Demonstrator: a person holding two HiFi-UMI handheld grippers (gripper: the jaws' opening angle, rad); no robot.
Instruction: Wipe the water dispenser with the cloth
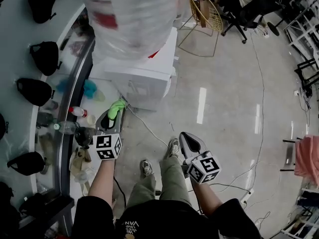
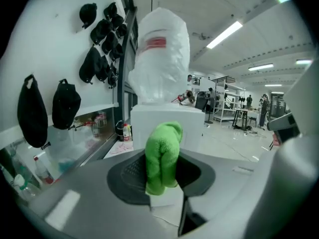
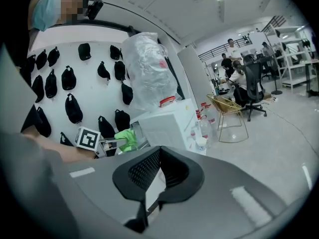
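Observation:
The white water dispenser (image 1: 144,78) stands against the wall, with a plastic-wrapped bottle (image 1: 132,14) on top. My left gripper (image 1: 110,117) is shut on a green cloth (image 1: 117,108), held just short of the dispenser's lower front corner. In the left gripper view the cloth (image 2: 162,153) sticks up between the jaws, and the dispenser (image 2: 167,126) and bottle (image 2: 162,59) rise behind it. My right gripper (image 1: 186,135) hangs lower over the floor, shut on nothing. In the right gripper view its jaws meet, and the dispenser (image 3: 167,126) and cloth (image 3: 124,139) lie beyond them.
Black caps (image 1: 45,56) hang on the white wall at left. A glass-topped counter (image 1: 75,83) with bottles (image 1: 77,112) runs beside the dispenser. A cable (image 1: 147,128) trails across the floor. A wire chair (image 1: 204,9) and office chairs (image 1: 239,11) stand farther off.

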